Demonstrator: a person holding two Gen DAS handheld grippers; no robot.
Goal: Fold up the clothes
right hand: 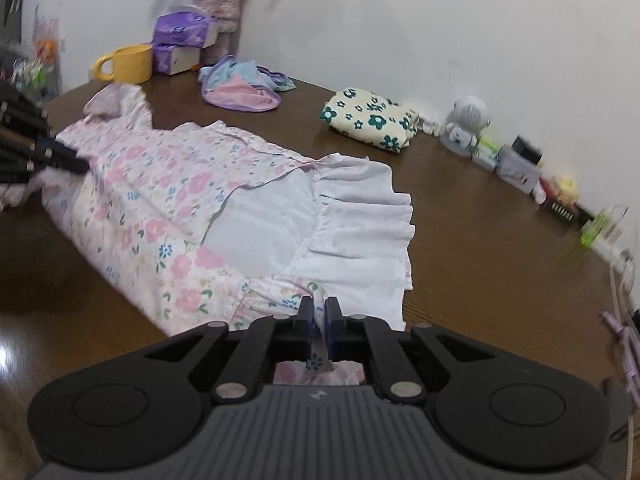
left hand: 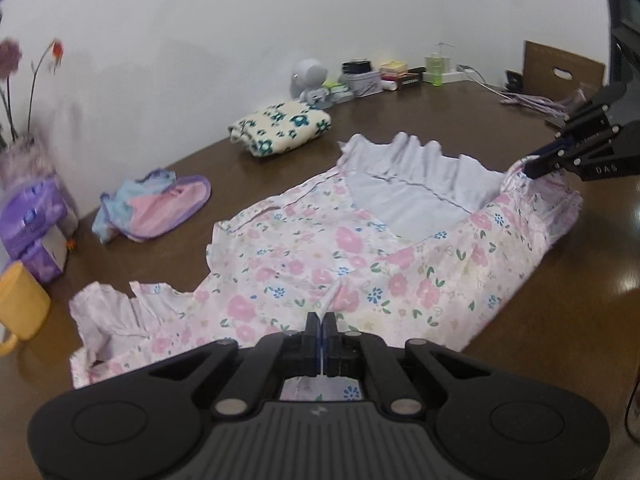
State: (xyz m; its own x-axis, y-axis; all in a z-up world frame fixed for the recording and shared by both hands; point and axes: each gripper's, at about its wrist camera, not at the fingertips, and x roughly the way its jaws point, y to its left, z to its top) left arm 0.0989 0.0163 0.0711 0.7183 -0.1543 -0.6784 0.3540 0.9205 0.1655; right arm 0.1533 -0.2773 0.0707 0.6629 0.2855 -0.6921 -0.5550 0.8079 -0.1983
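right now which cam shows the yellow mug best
The right wrist view shows it best: the yellow mug stands whole and sharp at the table's far end, handle visible, beside the purple tissue packs. In the left wrist view the mug is blurred and cropped by the left edge.

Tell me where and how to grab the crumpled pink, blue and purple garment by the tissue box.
Probably best pinched at the purple-trimmed edge of the crumpled garment, coming from above on its table-centre side. That rim lies flat and exposed on the table, while the tissue box and wall crowd its far side. Both grippers currently clamp the floral dress.
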